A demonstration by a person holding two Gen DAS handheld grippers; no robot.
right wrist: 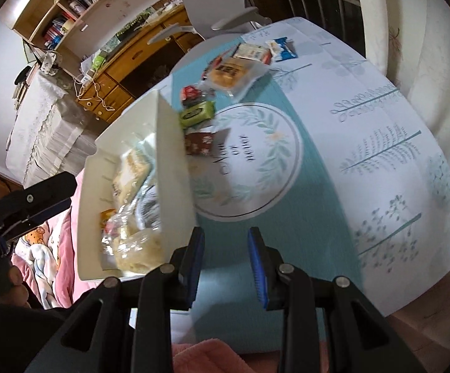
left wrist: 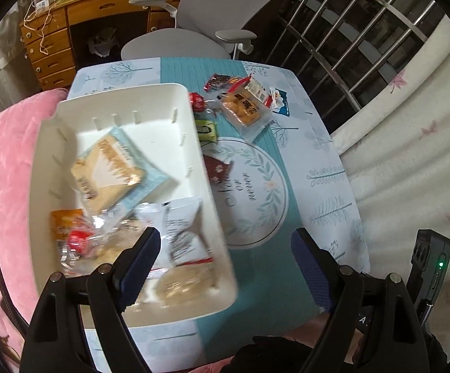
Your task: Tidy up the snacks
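A white plastic bin (left wrist: pixel 125 96) stands on the left of the table and holds several snack packs, among them a pale blue cracker pack (left wrist: pixel 113 168) and a white packet (left wrist: pixel 184 227). My left gripper (left wrist: pixel 225 267) is open wide above the bin's near right corner, one finger over the bin and the other over the cloth. Right of the bin lie loose snacks: a clear pack of orange pastries (left wrist: pixel 245 108), a green packet (left wrist: pixel 206 129), a brown packet (left wrist: pixel 218 166) and a blue-white packet (left wrist: pixel 279 101). My right gripper (right wrist: pixel 226 267) hovers beside the bin (right wrist: pixel 175 143) with a narrow gap and nothing between its fingers.
A teal and white cloth (left wrist: pixel 318 171) with a round wreath print covers the table. A grey office chair (left wrist: pixel 200 21) and a wooden desk (left wrist: pixel 69 31) stand beyond its far edge. Pink bedding (left wrist: pixel 4 155) lies to the left, with window bars (left wrist: pixel 349 31) and a pale curtain to the right.
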